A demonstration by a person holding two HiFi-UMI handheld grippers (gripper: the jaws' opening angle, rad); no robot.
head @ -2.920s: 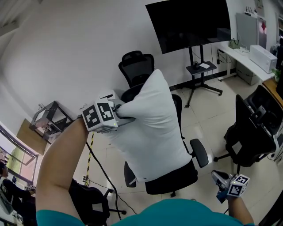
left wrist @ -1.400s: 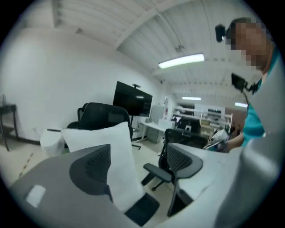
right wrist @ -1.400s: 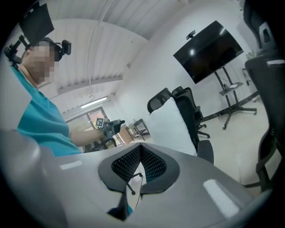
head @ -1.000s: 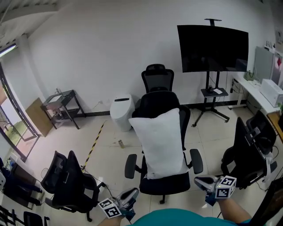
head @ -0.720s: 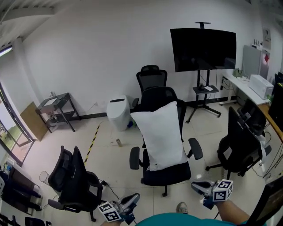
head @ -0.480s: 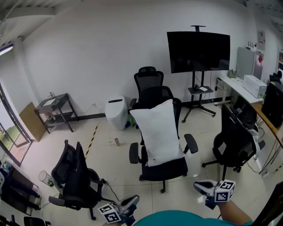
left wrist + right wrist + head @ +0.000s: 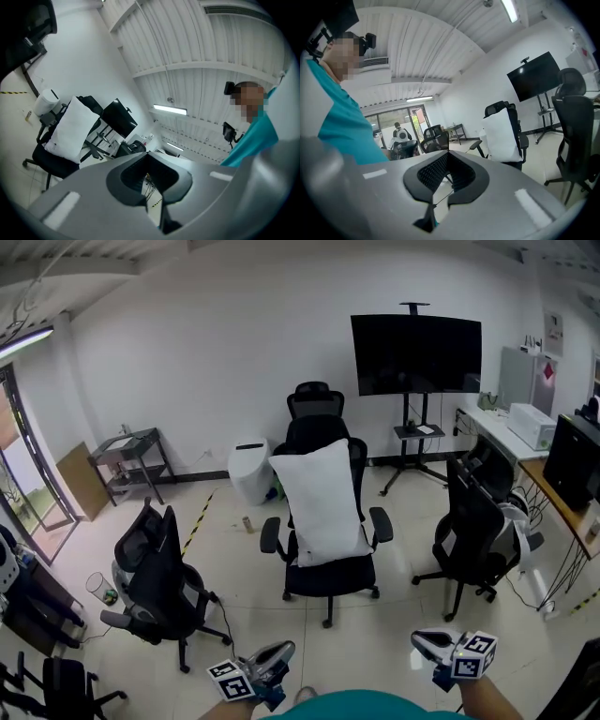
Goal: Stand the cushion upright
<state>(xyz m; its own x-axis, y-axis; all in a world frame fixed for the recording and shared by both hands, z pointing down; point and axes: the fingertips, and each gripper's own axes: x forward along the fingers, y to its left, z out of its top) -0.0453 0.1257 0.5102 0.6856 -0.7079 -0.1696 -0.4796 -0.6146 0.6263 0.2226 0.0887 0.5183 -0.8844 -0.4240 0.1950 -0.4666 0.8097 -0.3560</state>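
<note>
A white cushion (image 7: 320, 502) stands upright on the seat of a black office chair (image 7: 328, 575), leaning against its backrest. The same cushion shows small in the left gripper view (image 7: 69, 127) and in the right gripper view (image 7: 501, 134). My left gripper (image 7: 279, 652) is low at the bottom edge, far from the chair, with its jaws shut and nothing in them. The right gripper (image 7: 422, 641) is at the bottom right, also far from the cushion, jaws together and empty. In their own views, the left gripper (image 7: 158, 216) and the right gripper (image 7: 429, 213) show their jaw tips meeting.
Another black chair (image 7: 157, 589) stands at the left and one (image 7: 472, 532) at the right, with a third (image 7: 314, 401) behind the cushion's chair. A black screen on a stand (image 7: 415, 354), a white bin (image 7: 248, 471), a metal rack (image 7: 139, 454) and a desk (image 7: 534, 454) line the room's edges.
The left gripper, earlier shut on the cushion, has let it go. The view has backed away from the chair, so the cushion looks smaller. Both grippers stay low near the bottom edge.
</note>
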